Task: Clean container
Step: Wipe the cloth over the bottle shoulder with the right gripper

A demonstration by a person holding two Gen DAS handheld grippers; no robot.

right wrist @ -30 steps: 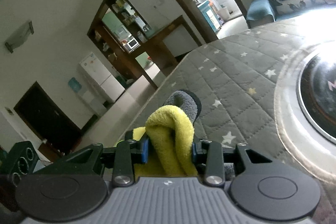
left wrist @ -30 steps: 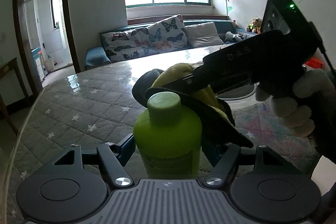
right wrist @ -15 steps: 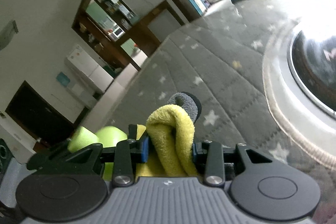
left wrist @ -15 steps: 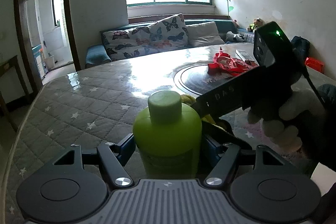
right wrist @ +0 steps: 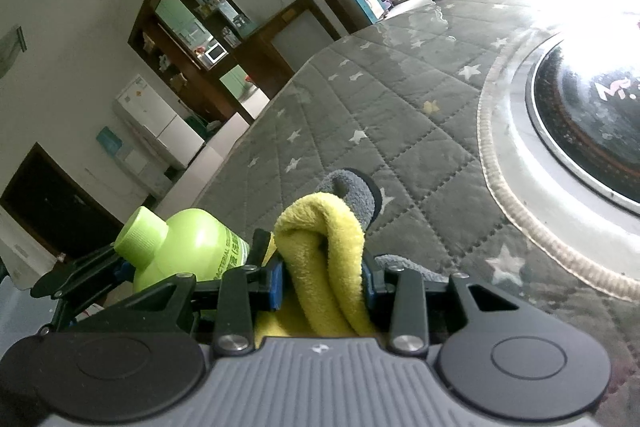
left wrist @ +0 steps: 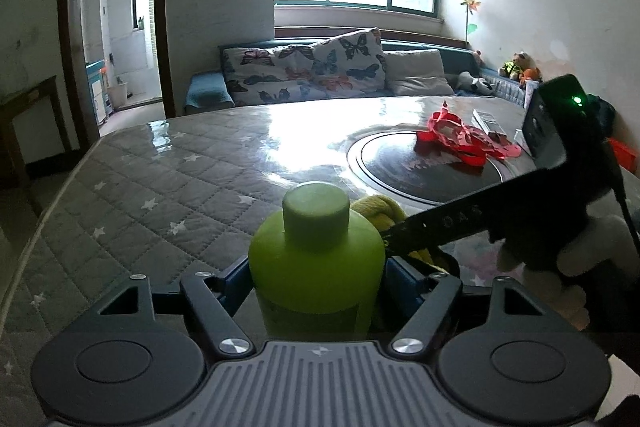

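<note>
The green bottle (left wrist: 316,259) is pinched upright between the pads of the left tongs (left wrist: 316,281), which have just been easing slightly wider with the bottle kept between them; its base is hidden behind the tongs' body, so contact with the bench (left wrist: 160,179) cannot be told. In the right wrist view the bottle (right wrist: 188,247) appears low at the left, partly cut off by the linkage. The right tongs (right wrist: 322,281) are pressed onto a folded yellow cloth (right wrist: 324,247), its lower part hidden; a grey layer (right wrist: 352,187) shows behind the fold. In the left view the cloth (left wrist: 380,211) is seen just beside the bottle's right shoulder, mostly covered. The gloved hand (left wrist: 576,267) at the right edge is blurred and cropped.
</note>
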